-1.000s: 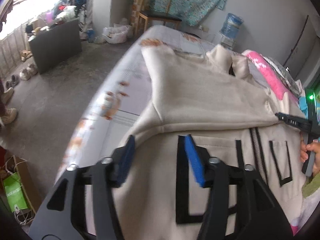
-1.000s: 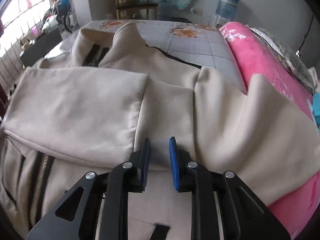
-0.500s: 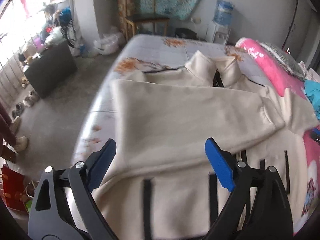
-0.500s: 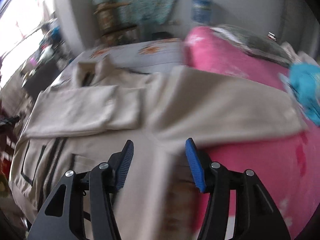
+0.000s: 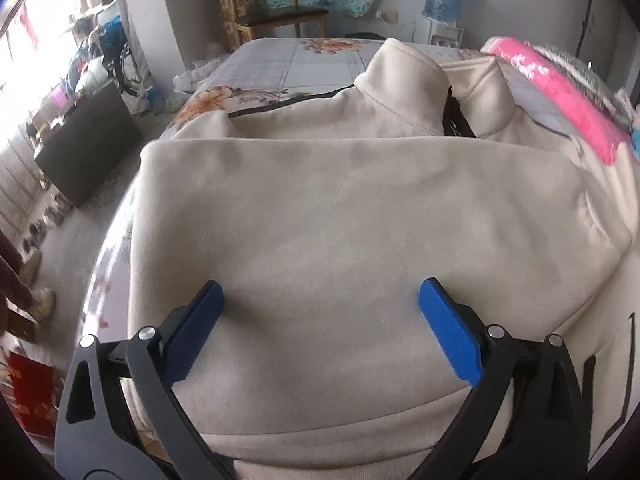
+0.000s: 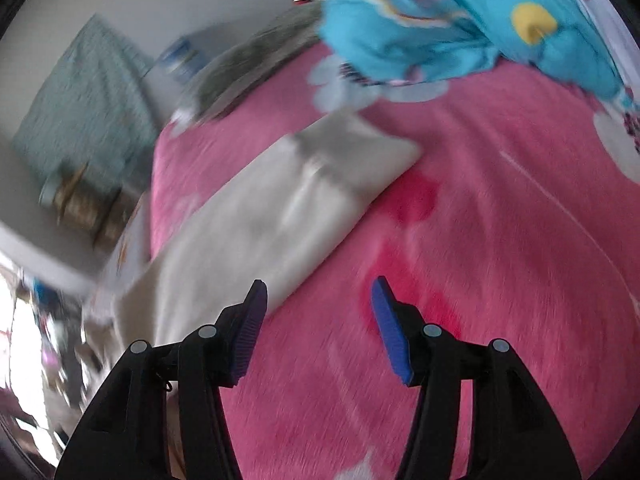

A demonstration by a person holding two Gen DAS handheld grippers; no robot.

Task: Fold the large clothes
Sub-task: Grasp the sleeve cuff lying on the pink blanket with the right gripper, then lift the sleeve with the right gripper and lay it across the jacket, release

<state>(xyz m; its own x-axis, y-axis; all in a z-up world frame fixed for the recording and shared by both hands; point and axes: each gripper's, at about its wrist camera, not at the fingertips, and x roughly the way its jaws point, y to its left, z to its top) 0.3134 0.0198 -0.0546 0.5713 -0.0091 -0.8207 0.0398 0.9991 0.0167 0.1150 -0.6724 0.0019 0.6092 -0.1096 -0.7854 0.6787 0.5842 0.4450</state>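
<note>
Bed [image 5: 280, 56] with floral sheet carries the whole job; pink fleece blanket [image 6: 480, 280] covers its right side.

Beige zip jacket [image 5: 360, 220] lies flat on the bed, front up. Long axis runs 6 to 12 in the left wrist view, stand-up collar [image 5: 404, 68] at 12 pointing away, hem toward 6 under the camera.

Progress, judged from the lay: early. One sleeve [image 5: 340, 208] is already folded across the chest, running 9 to 3, cuff end near 3. The other sleeve [image 6: 280, 208] is not in yet — in the right wrist view it stretches out over the pink blanket, from 8 up to 1, cuff [image 6: 360, 152] at the far end. Left to do, as I read it: bring that sleeve across, then fold the body along its length. Black pocket outline [image 5: 624, 380] at 4 shows the lower front not yet folded.

Tools:
- left gripper [image 5: 320, 308] — jaws opening, now spread wide, straddling the folded sleeve; pads not pinching any cloth, so it has let go.
- right gripper [image 6: 316, 312] — jaws part-way apart, nothing between them but blanket; the sleeve edge sits just beside its 9 o'clock finger. View is motion-blurred, so touch there can't be confirmed.

Blue patterned cloth [image 6: 440, 28] at 1, clear of the work.
</note>
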